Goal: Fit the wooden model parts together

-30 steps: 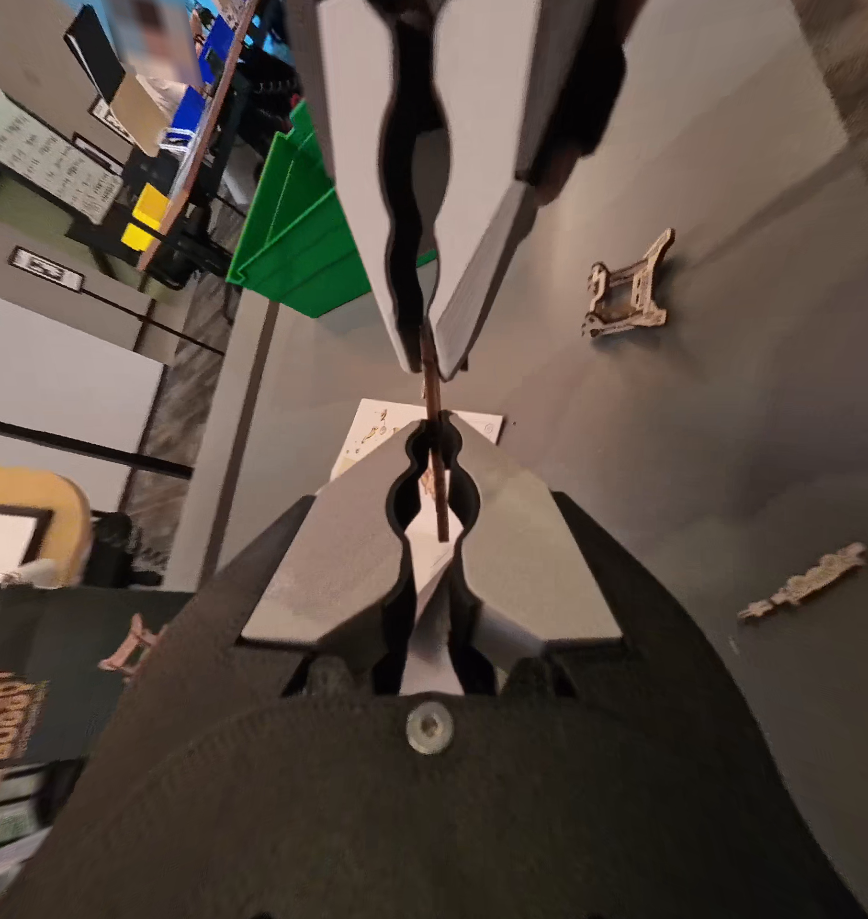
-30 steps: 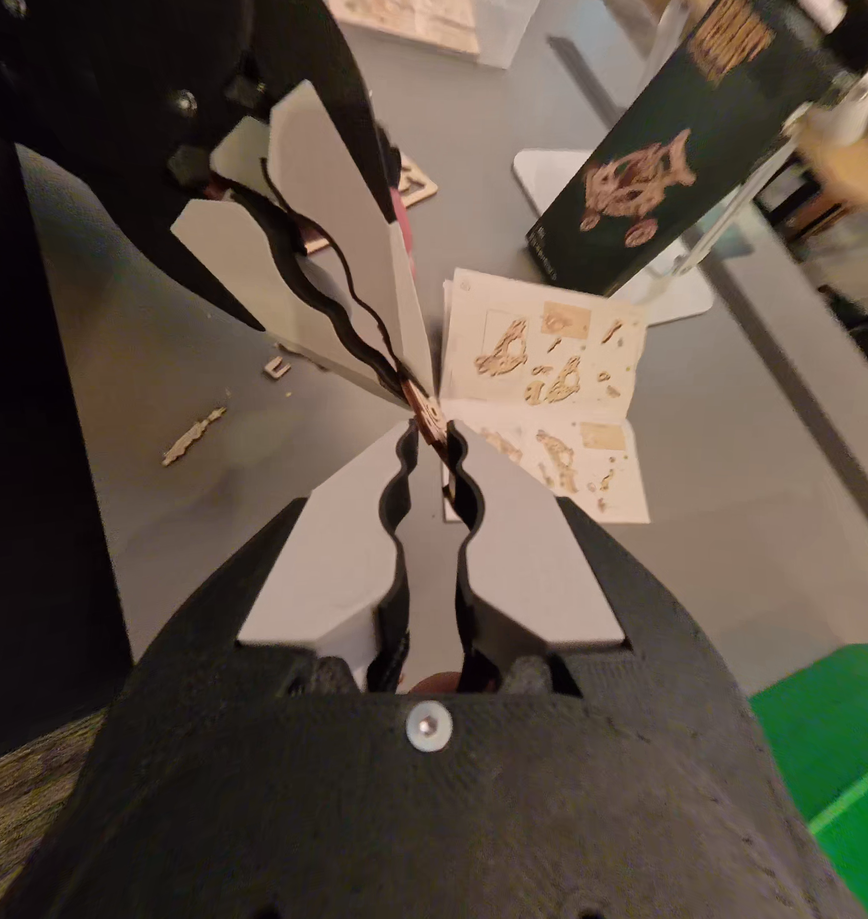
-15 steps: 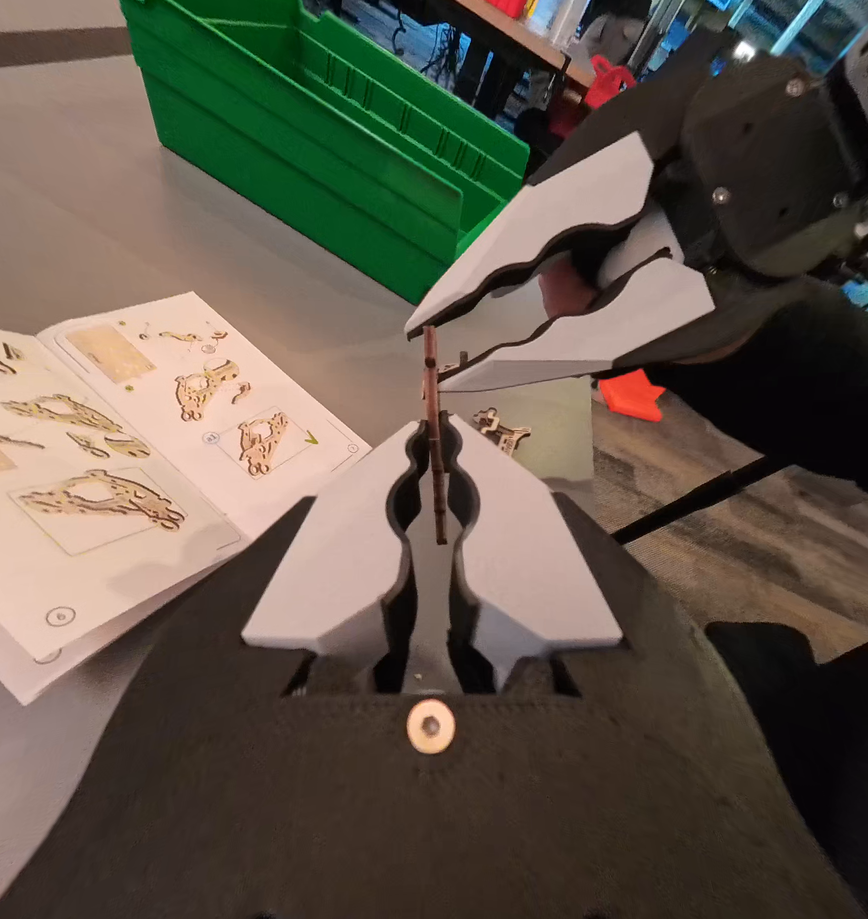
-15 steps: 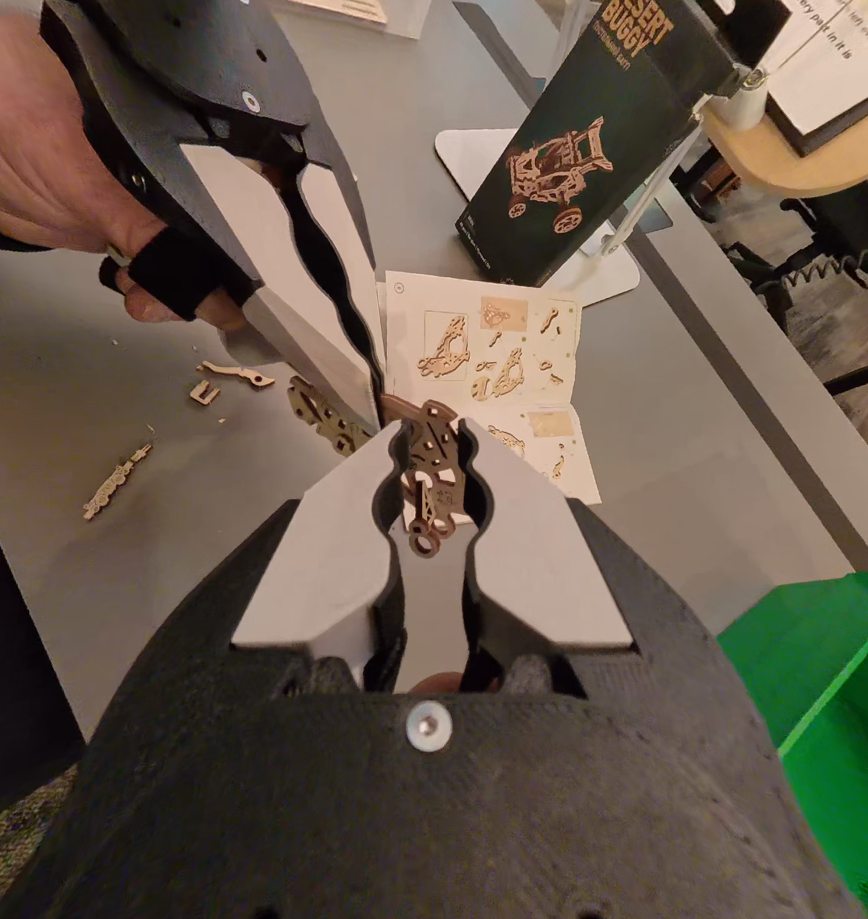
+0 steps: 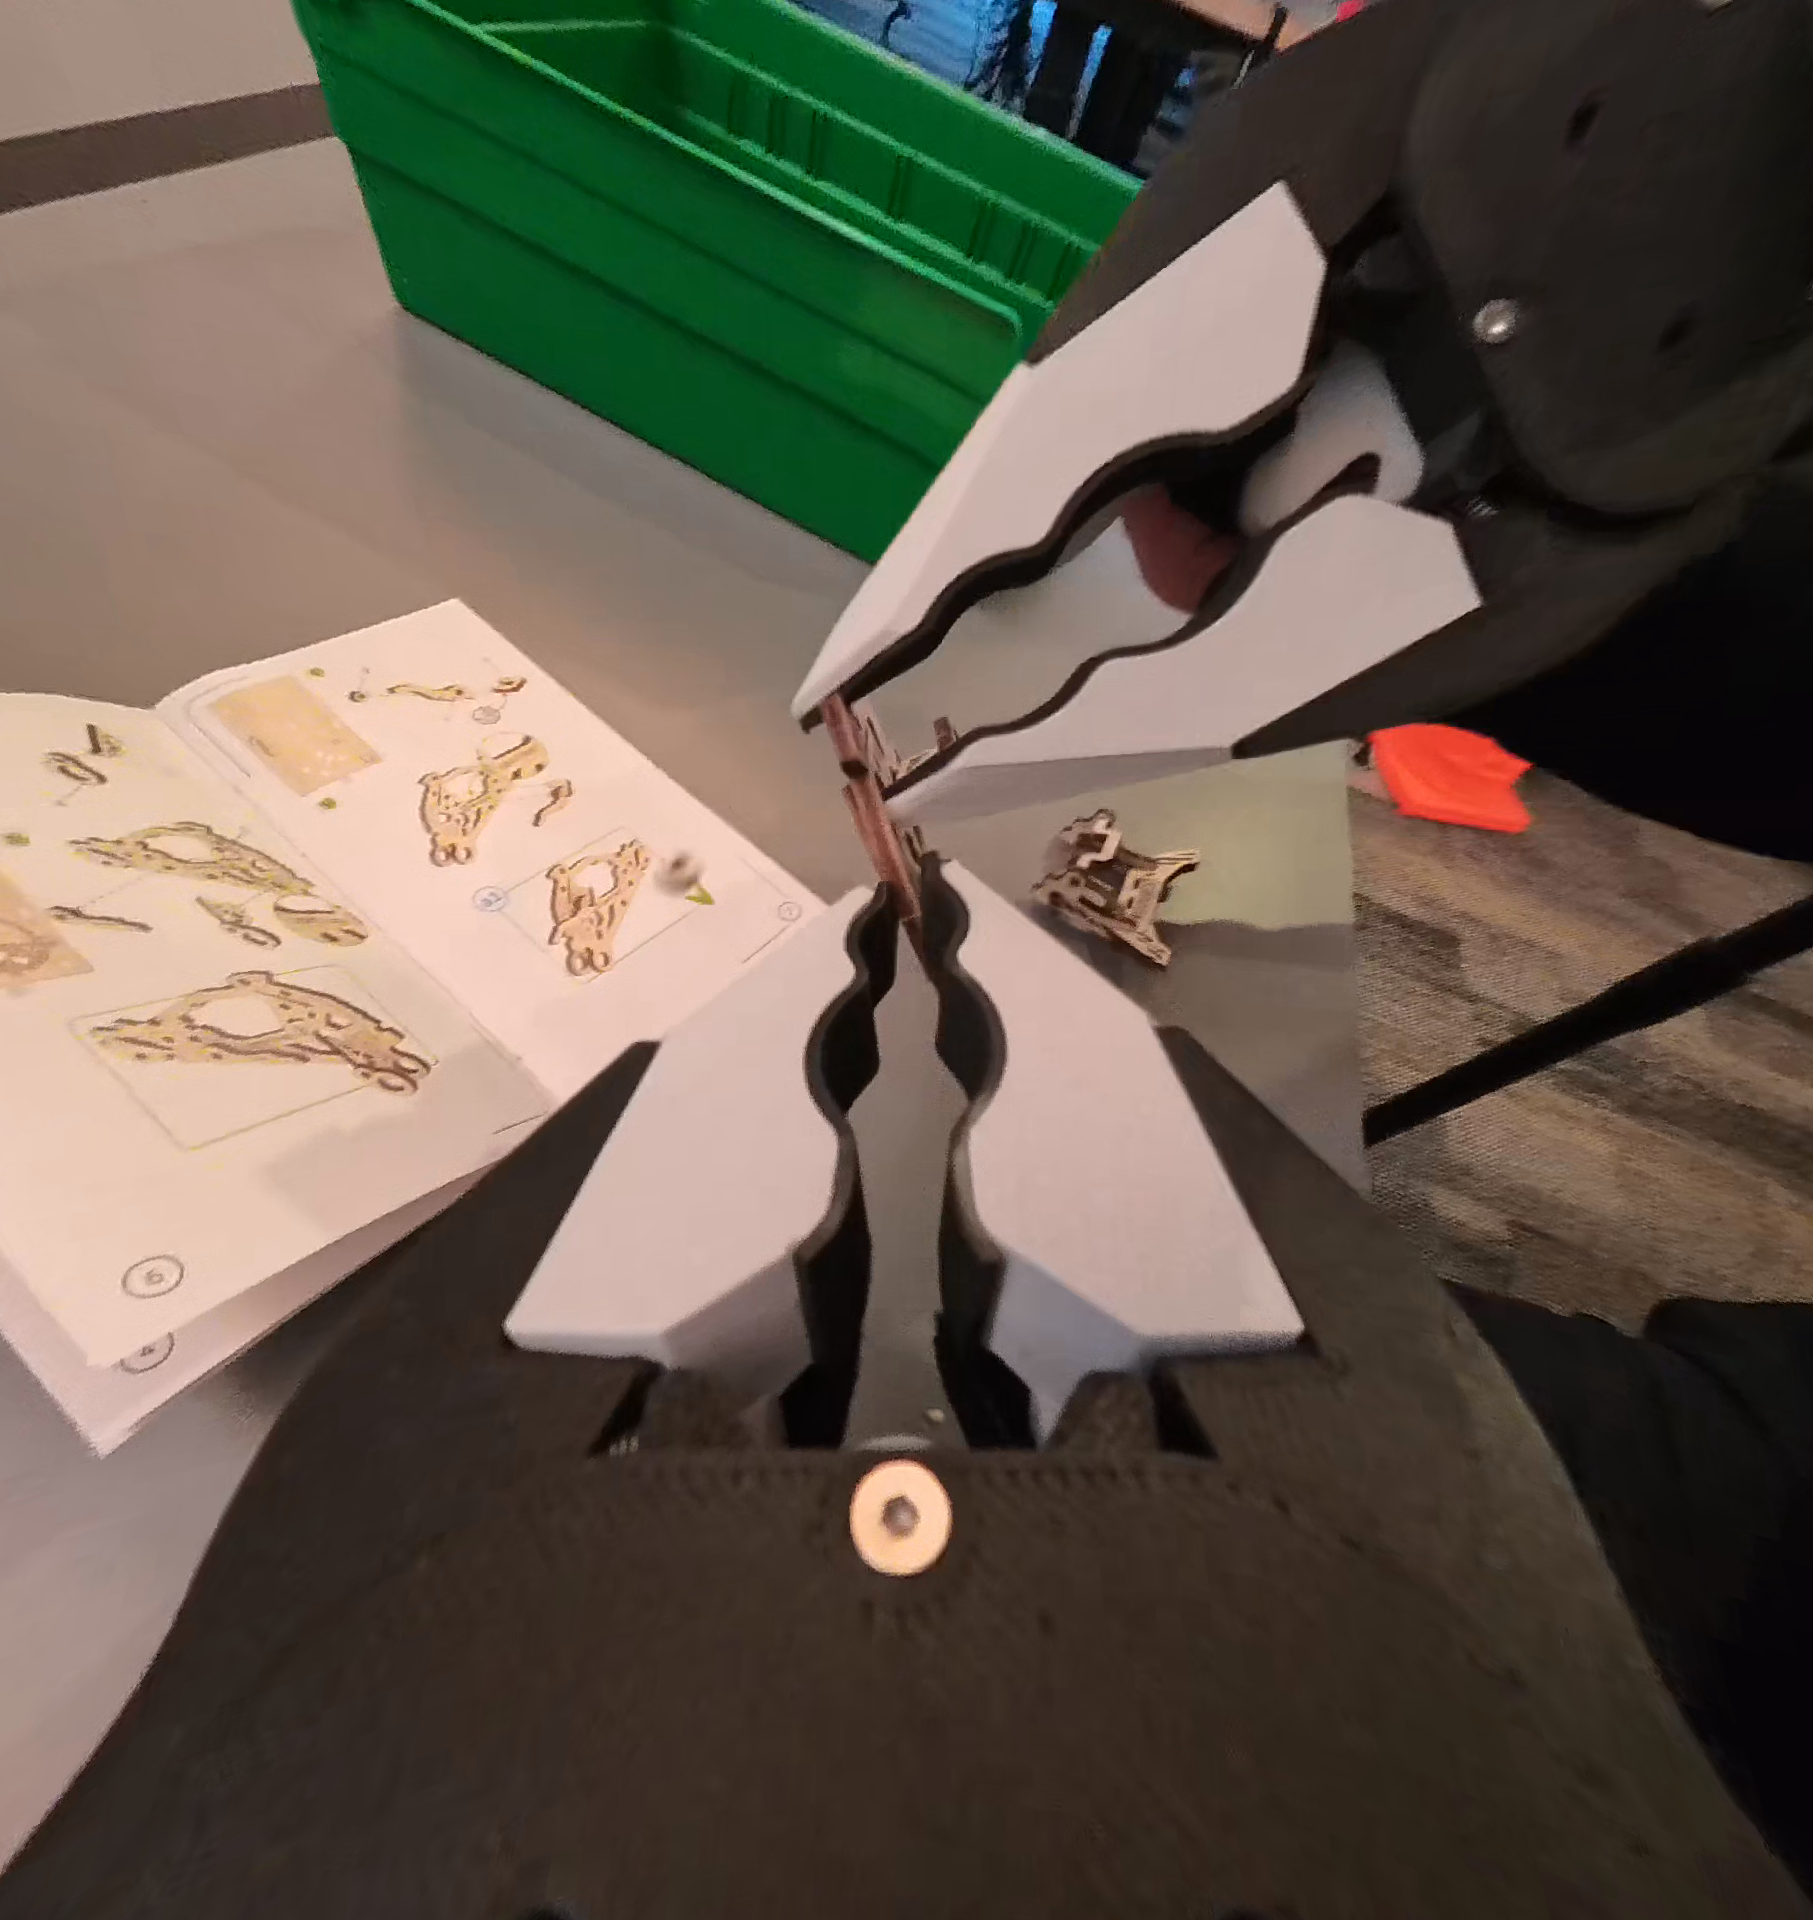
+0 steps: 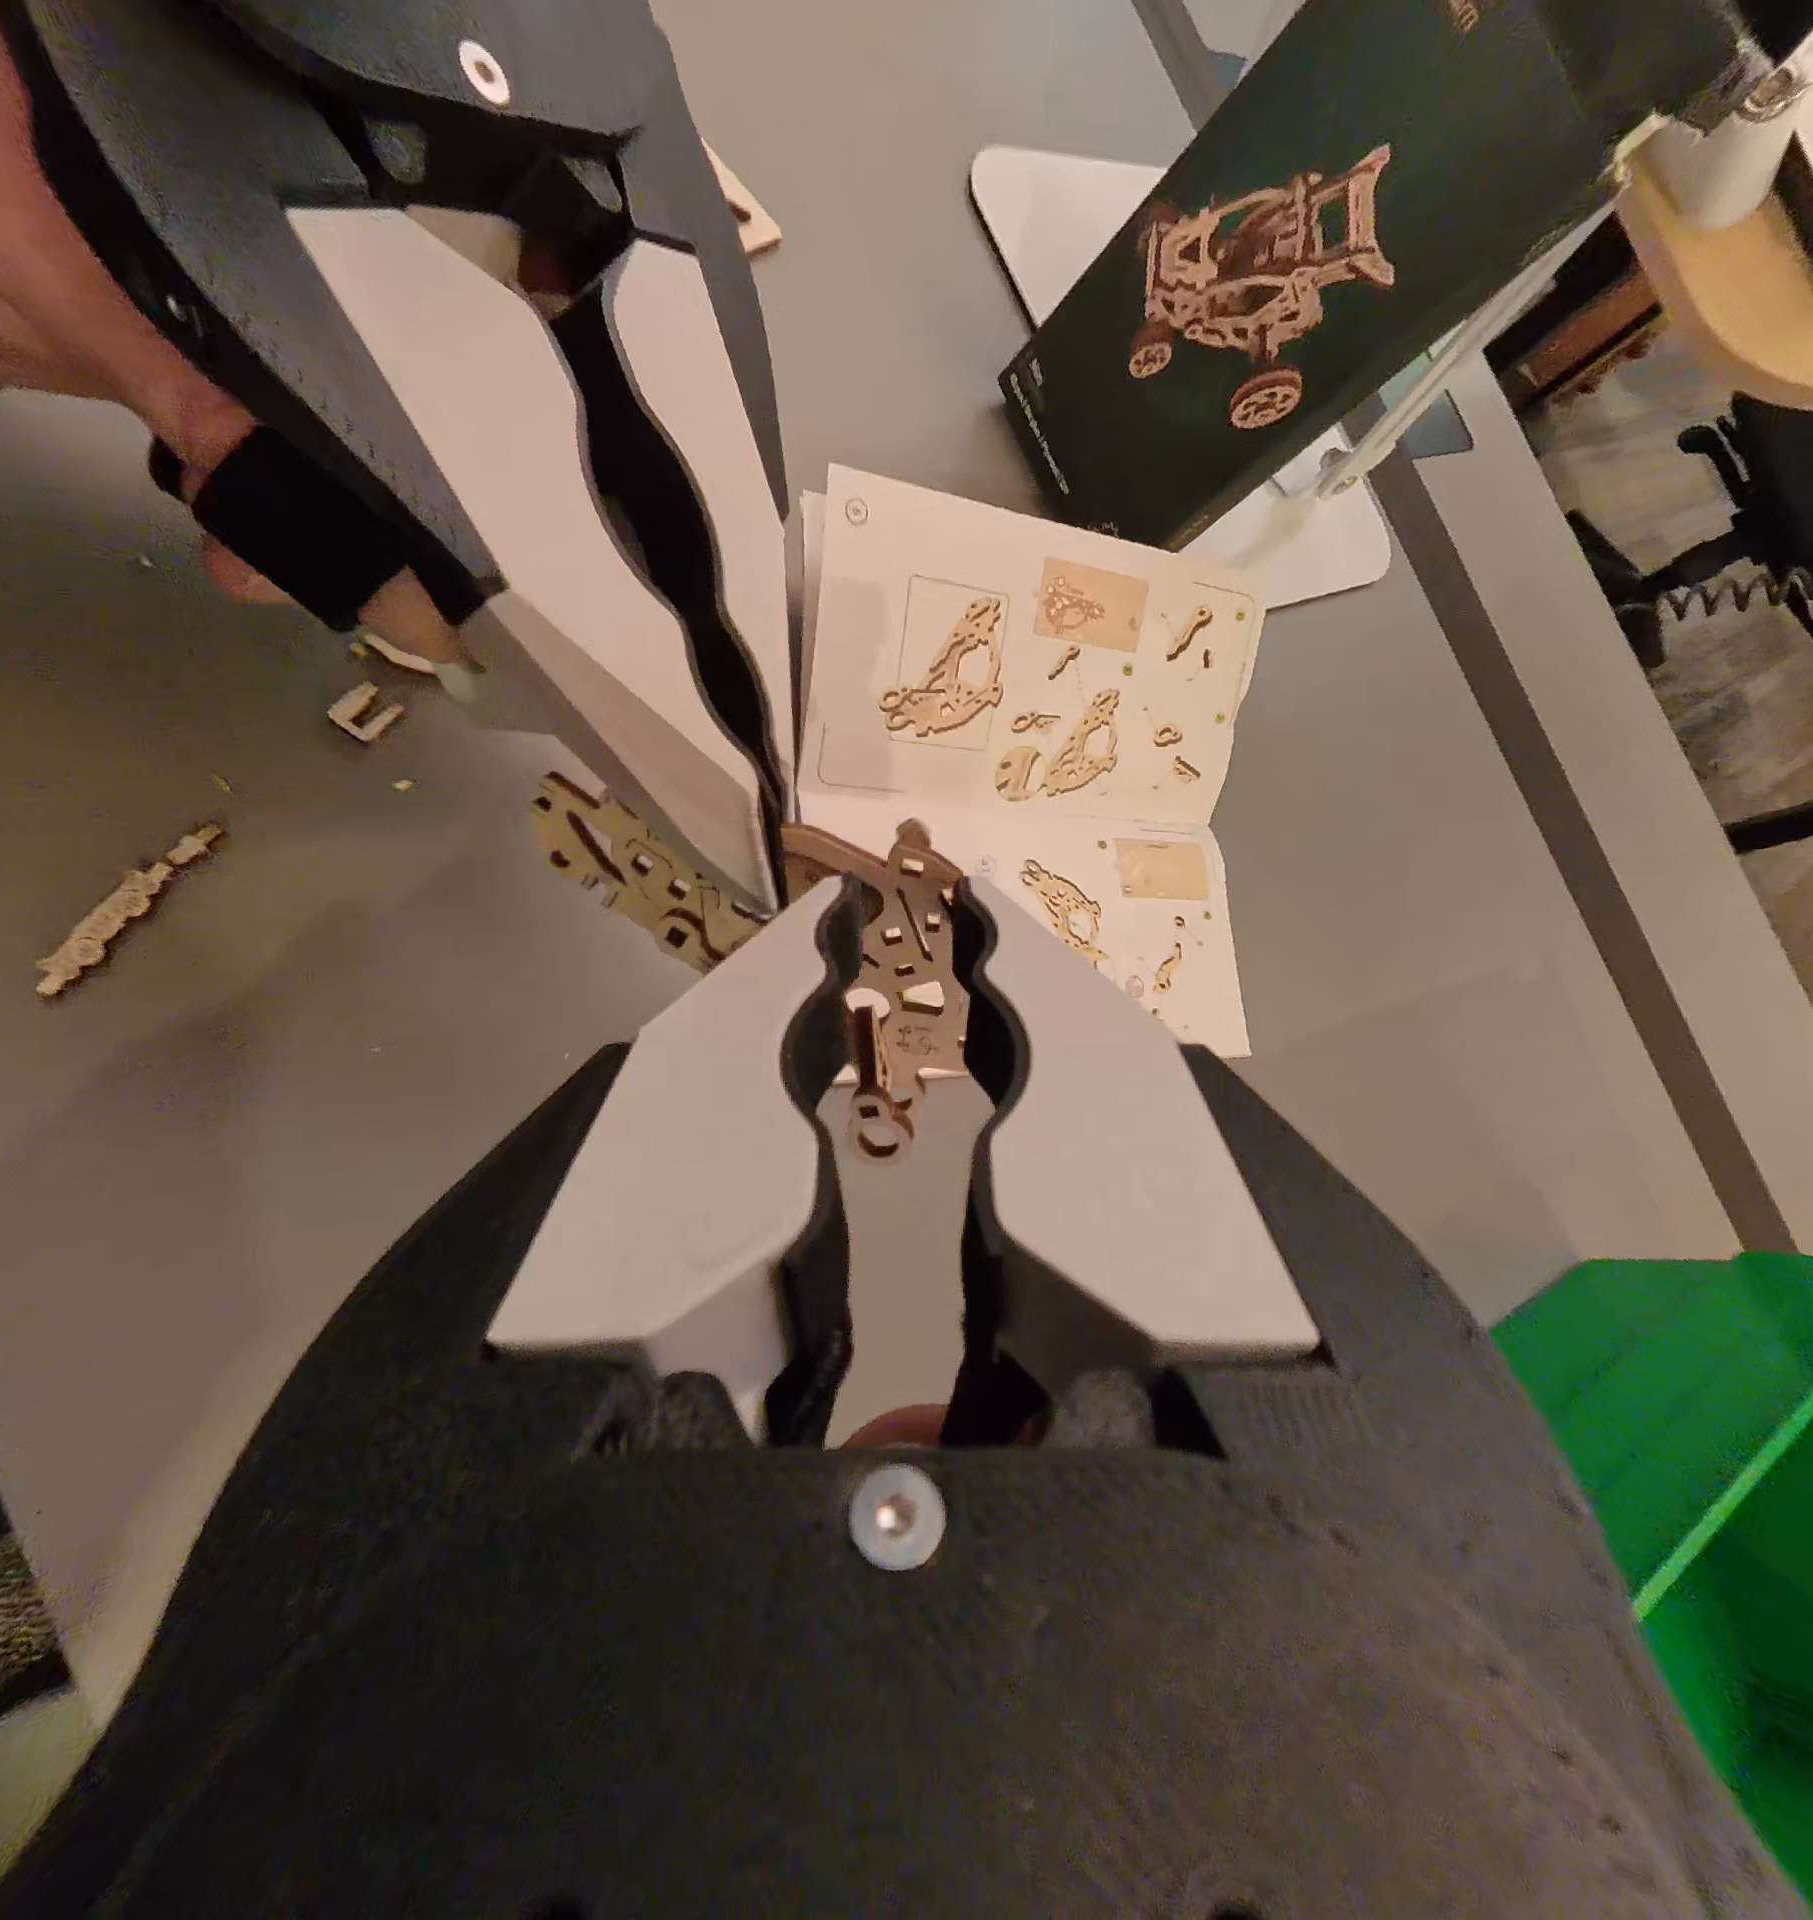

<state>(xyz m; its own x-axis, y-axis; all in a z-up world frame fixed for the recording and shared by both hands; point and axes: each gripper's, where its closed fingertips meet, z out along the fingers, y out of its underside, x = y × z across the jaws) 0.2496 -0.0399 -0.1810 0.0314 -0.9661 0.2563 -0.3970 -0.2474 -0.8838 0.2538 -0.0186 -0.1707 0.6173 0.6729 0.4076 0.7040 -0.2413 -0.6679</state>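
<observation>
While both claws pinch wooden plate (image 6: 907, 966), L view (image 5: 881, 831) shows it edge-on; R view, perforated face.

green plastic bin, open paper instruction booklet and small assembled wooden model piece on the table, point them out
green plastic bin (image 5: 673, 281), left wrist view, on its front wall
open paper instruction booklet (image 5: 258, 935), left wrist view, on the open page
small assembled wooden model piece (image 5: 1115, 883), left wrist view, on its middle

Left gripper (image 5: 907, 904) and right gripper (image 6: 902, 883) meet tip to tip, each clamped on something.
</observation>
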